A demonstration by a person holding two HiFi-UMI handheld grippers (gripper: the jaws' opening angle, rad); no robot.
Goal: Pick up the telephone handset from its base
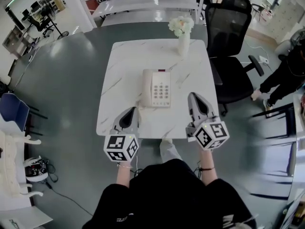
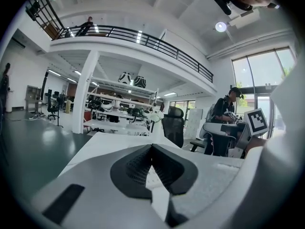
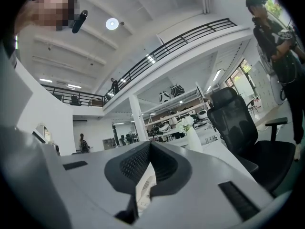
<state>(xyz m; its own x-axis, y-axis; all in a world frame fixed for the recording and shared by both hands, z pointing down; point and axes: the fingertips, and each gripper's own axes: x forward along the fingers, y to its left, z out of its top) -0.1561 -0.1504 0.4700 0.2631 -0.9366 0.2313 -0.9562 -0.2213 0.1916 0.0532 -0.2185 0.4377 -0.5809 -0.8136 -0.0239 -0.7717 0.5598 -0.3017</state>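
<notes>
A cream telephone [image 1: 156, 88] lies in the middle of the white marble table [image 1: 124, 66], its handset [image 1: 147, 87] resting along the left side of the base, beside the keypad. My left gripper [image 1: 135, 109] hovers at the table's near edge, just short of the phone's near-left corner, jaws shut and empty. My right gripper [image 1: 192, 95] is to the right of the phone, also shut with nothing in it. In the left gripper view the closed tips [image 2: 151, 147] meet with a bit of the phone [image 2: 153, 176] showing below them. The right gripper view shows its closed tips [image 3: 150, 144] and the phone [image 3: 144, 187] below.
A white vase of pale flowers [image 1: 183, 35] stands at the table's far edge. A black office chair [image 1: 231, 46] sits close to the table's right side, with a person [image 1: 286, 73] beyond it. A blue chair [image 1: 14, 109] is far to the left.
</notes>
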